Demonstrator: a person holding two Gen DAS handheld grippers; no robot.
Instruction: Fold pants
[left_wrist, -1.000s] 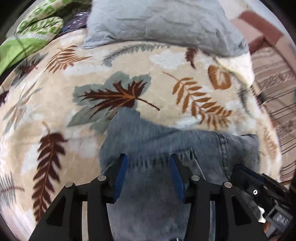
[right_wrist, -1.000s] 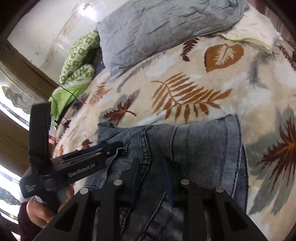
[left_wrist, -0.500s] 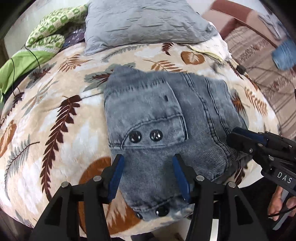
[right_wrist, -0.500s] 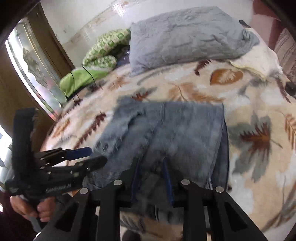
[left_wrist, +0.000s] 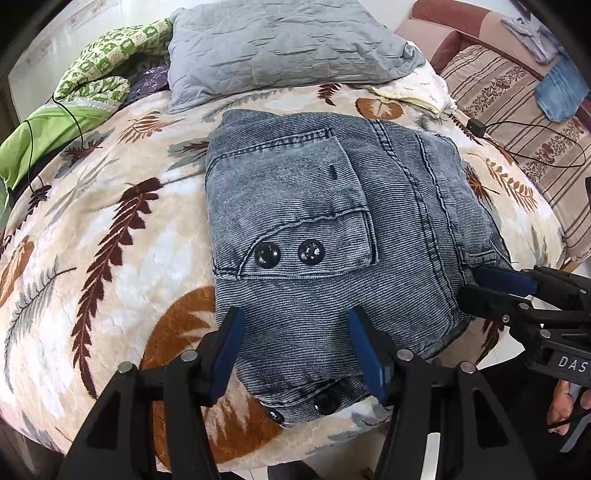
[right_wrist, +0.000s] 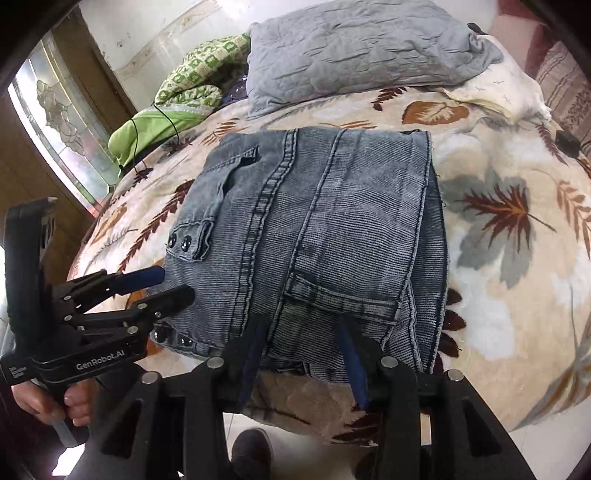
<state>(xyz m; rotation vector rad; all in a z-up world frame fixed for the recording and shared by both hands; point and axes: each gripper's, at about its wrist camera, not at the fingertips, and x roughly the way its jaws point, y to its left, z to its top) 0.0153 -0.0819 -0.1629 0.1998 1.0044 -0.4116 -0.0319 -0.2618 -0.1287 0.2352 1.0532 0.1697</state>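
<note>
Left gripper (left_wrist: 293, 345) is held wide open at the near edge of the pants (left_wrist: 332, 229), nothing between the fingers. Right gripper (right_wrist: 303, 354) is also spread, empty, at the near right end. Pants are seen folded into a compact stack on the leaf-print blanket (left_wrist: 92, 221), near bed edge. A grey pillow (left_wrist: 280, 48) is seen at the far side.

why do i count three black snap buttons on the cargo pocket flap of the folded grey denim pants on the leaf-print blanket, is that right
Not quite: the pocket flap on the folded grey denim pants carries two black snap buttons, not three, as the left wrist view shows. The pants do lie on the leaf-print blanket.
</note>
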